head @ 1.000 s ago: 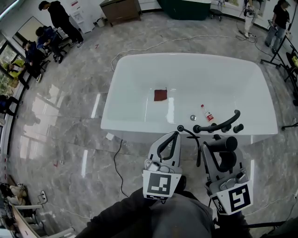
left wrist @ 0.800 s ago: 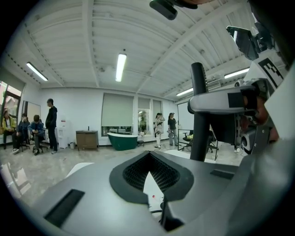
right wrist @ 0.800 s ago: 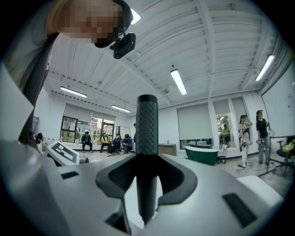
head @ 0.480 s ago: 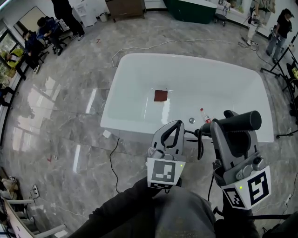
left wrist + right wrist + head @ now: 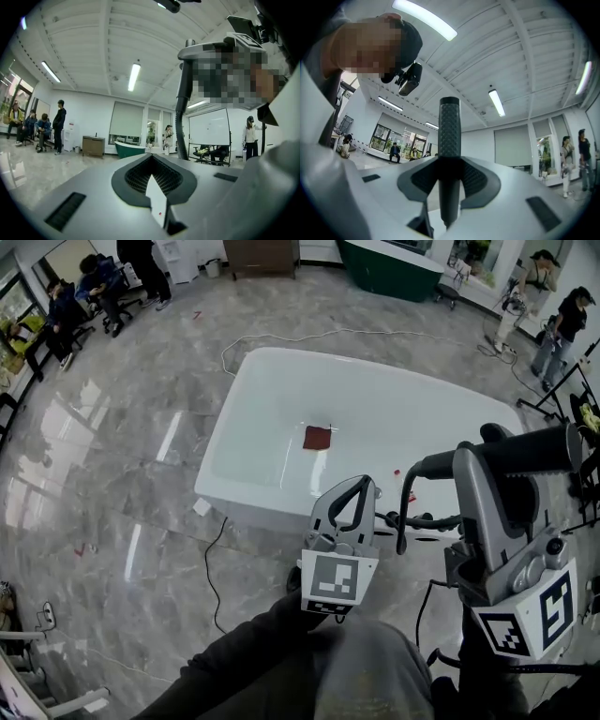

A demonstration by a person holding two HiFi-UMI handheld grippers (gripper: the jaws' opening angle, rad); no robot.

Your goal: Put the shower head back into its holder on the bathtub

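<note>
The shower head (image 5: 539, 448), clamped in the jaws of the right gripper (image 5: 483, 457), has been raised from low beside the bathtub (image 5: 281, 367) rim to well above it.

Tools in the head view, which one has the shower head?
The right tool: its jaws are shut on the black shower head. The left tool holds nothing.

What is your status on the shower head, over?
Right tool shut on shower head, held up beside bathtub. Left tool shut, empty. Hose hangs between tools.
</note>
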